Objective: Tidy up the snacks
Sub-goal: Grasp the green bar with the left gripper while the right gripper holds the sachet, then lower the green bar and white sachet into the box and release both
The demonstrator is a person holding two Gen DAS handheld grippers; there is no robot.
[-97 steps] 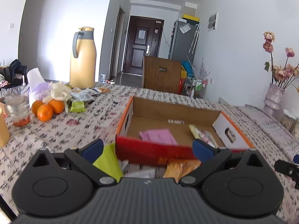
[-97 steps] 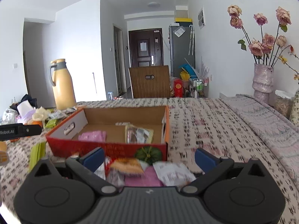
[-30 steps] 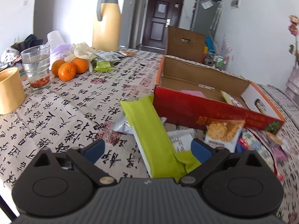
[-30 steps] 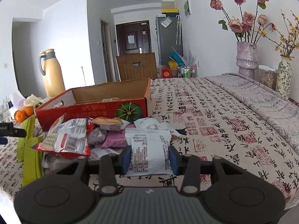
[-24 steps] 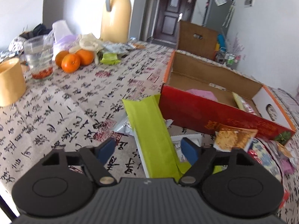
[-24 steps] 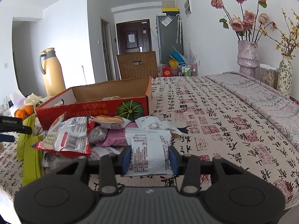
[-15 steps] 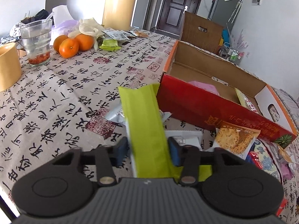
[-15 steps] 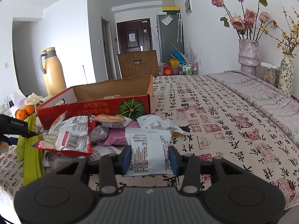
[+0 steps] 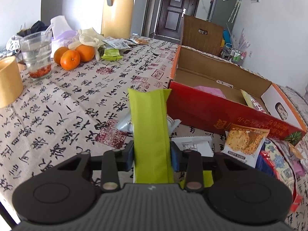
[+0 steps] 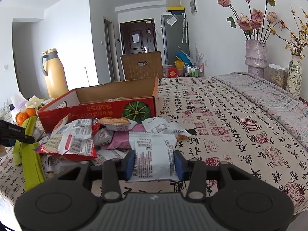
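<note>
One cardboard box (image 9: 215,113) with a red front sits on the patterned tablecloth (image 9: 63,104), and a heap of snack packets lies just in front of it. The left gripper (image 9: 152,155) pinches one long green packet (image 9: 149,127), which tilts up just left of the box's near corner. The right gripper (image 10: 154,162) pinches one white packet (image 10: 153,154) at the near edge of the heap. Far left of the box stand three oranges (image 9: 74,54), one glass (image 9: 37,55) and one yellow thermos (image 9: 117,9). Half a second ago the left fingers were just meeting the green packet; now they clamp it and it stands steeper. The right grip is unchanged.
</note>
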